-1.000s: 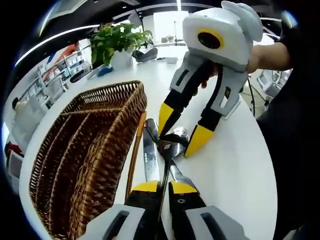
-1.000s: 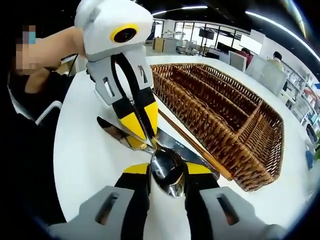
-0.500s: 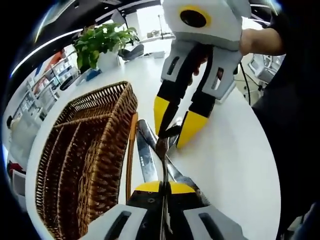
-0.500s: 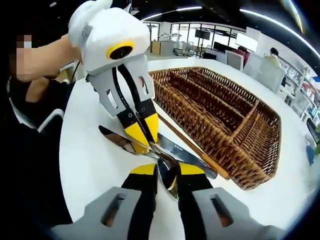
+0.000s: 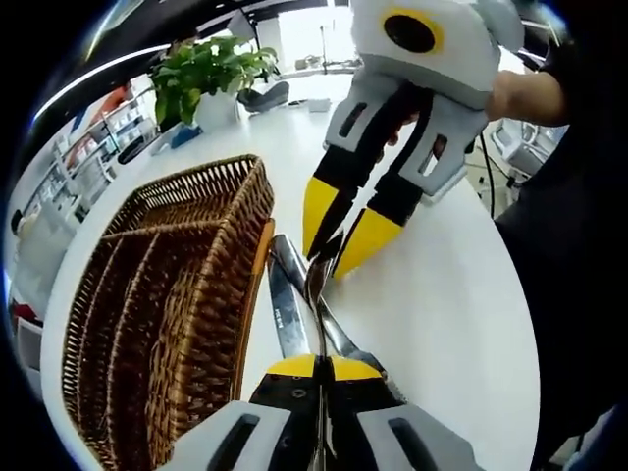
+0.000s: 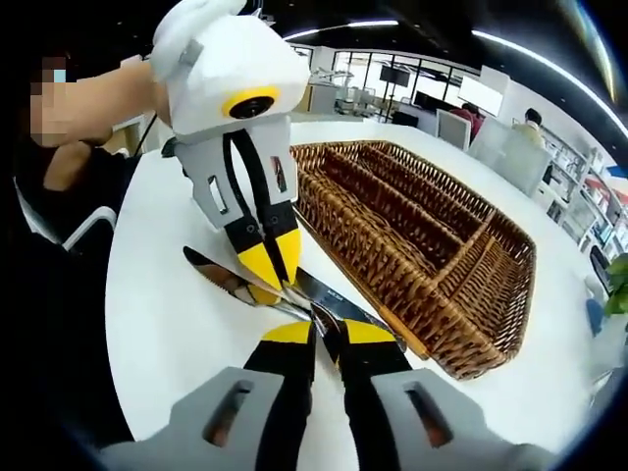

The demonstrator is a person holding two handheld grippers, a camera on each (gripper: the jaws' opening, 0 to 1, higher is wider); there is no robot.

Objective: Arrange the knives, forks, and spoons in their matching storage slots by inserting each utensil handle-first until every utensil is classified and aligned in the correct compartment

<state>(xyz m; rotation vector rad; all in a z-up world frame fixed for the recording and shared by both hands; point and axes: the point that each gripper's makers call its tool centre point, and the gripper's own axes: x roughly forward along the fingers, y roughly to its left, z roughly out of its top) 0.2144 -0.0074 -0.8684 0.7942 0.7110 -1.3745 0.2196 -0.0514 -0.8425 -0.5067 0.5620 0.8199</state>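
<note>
Table (image 5: 461, 294) is carrying everything: round, white. Basket (image 5: 167, 285) is sitting beside the jaws, to the left of the left gripper's own pair in its view and to the right of the right gripper's pair in its view; long slots plus one cross slot at the far end, nothing visible inside any of them.

Left gripper (image 5: 319, 368) is clenching on the handle end of a spoon (image 5: 316, 289); yellow tips are pressed together around the thin shaft. Right gripper (image 6: 327, 334) is closing on the bowl end of the same spoon (image 6: 327, 329), jaws nearly together with the bowl standing edge-on between the tips. Full clamp or just light contact: cannot tell for certain, looks like a grip.

Spoon is lying straight ahead of both jaw pairs, bridging tip to tip, just above the table next to the basket's long wall. Long axis is running roughly parallel to that wall and to the slots, handle toward the left gripper, bowl toward the right.

Two knives (image 6: 231, 280) are lying flat under and just beside the spoon, crossing each other, blades fanning out past the left gripper's tips in the right gripper view. Stick (image 5: 250, 304) is leaning along the basket's base.

Step, as a judgement: two-handed regrip/handover of the first spoon, nothing sorted yet. Next move likely calls for one gripper letting go, then swinging the spoon over the rim and feeding it handle-first down a long slot, keeping the axis in line with the slot.
</note>
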